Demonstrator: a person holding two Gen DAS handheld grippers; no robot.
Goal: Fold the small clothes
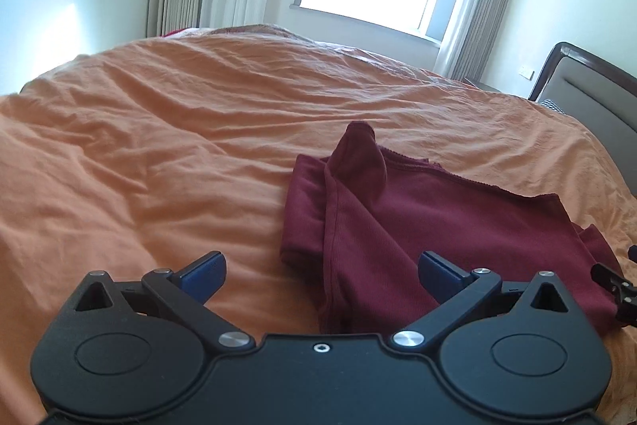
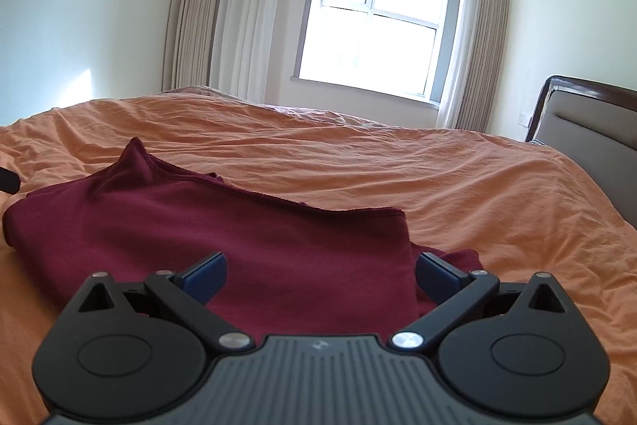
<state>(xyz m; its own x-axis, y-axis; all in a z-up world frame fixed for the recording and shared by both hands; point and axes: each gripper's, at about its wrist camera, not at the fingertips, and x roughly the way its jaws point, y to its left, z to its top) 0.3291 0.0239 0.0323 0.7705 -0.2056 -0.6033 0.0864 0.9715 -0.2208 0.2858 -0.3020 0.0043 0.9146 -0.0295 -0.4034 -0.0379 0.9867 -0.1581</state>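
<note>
Both grippers, left (image 1: 320,275) and right (image 2: 320,273), gape wide with nothing between them; just ahead, a soft maroon knit garment (image 2: 239,237) lies folded on the wrinkly orange bedsheet (image 1: 159,130).

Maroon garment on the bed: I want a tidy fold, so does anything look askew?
Yes. One corner of the maroon garment pokes up in a peak at its far edge, and a bit sticks out at its right side.
</note>
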